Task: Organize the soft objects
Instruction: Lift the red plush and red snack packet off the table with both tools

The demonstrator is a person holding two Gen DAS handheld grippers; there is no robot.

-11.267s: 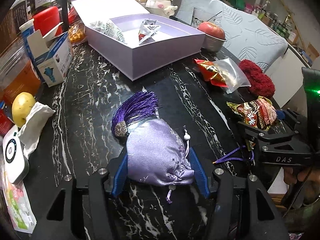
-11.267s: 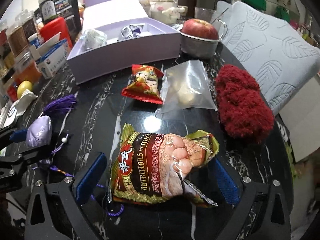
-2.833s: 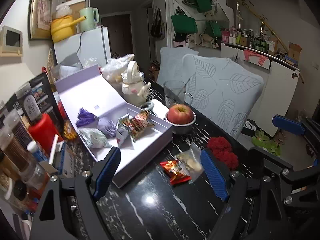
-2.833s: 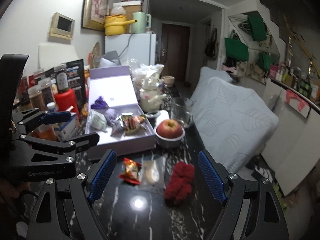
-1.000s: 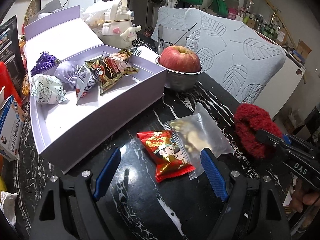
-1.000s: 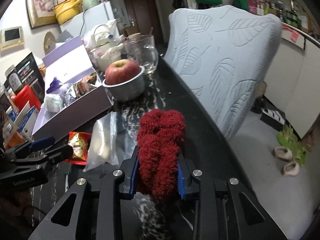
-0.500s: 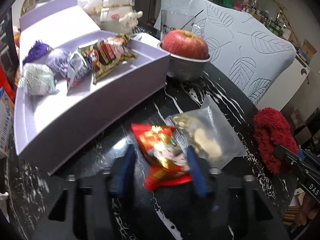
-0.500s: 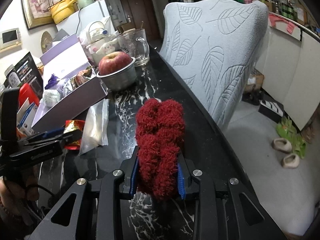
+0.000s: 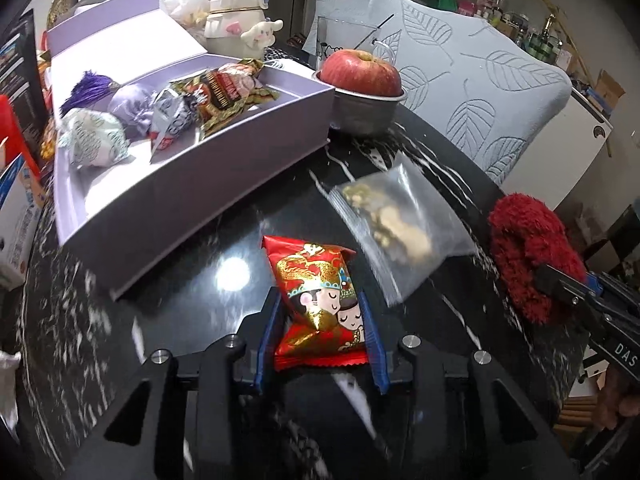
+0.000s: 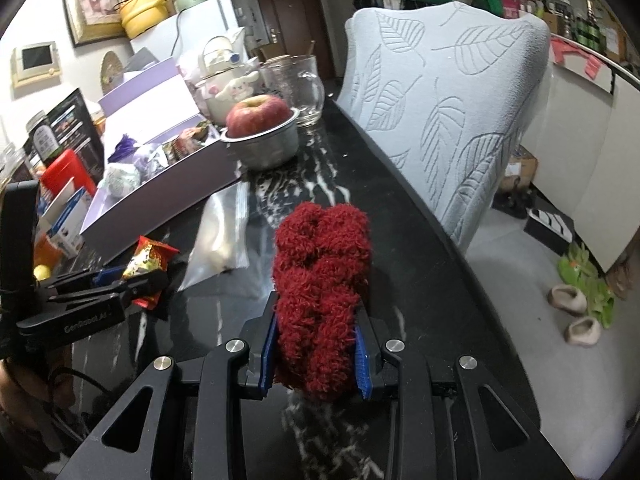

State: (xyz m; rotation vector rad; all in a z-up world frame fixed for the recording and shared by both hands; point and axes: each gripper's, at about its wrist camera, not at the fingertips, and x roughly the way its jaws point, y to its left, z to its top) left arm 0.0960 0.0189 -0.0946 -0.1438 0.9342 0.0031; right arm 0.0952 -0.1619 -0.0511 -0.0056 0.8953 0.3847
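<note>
Black marbled table [image 9: 168, 280], cluttered. Lilac box [image 9: 192, 184], lid open, toward the far edge: holds tasselled pouch [image 9: 128, 104], wrapped bundle [image 9: 90, 140], snack packets [image 9: 216, 92], presumably sorted already. Metal bowl [image 9: 366, 114] with apple [image 9: 360, 74]. Red fuzzy bundle [image 10: 320, 276], near edge, clamped in right claw [image 10: 314, 354]. Clear bag [image 9: 400, 224], loose. Red snack packet [image 9: 320, 304], clamped in left claw [image 9: 320, 332], likely box-bound.

A red apple [image 9: 361, 73] sits in a small metal bowl [image 9: 366, 114] on the black tabletop [image 9: 224, 248]. Behind it stand a glass mug [image 10: 294, 88] and a white teapot [image 9: 236, 20].
</note>
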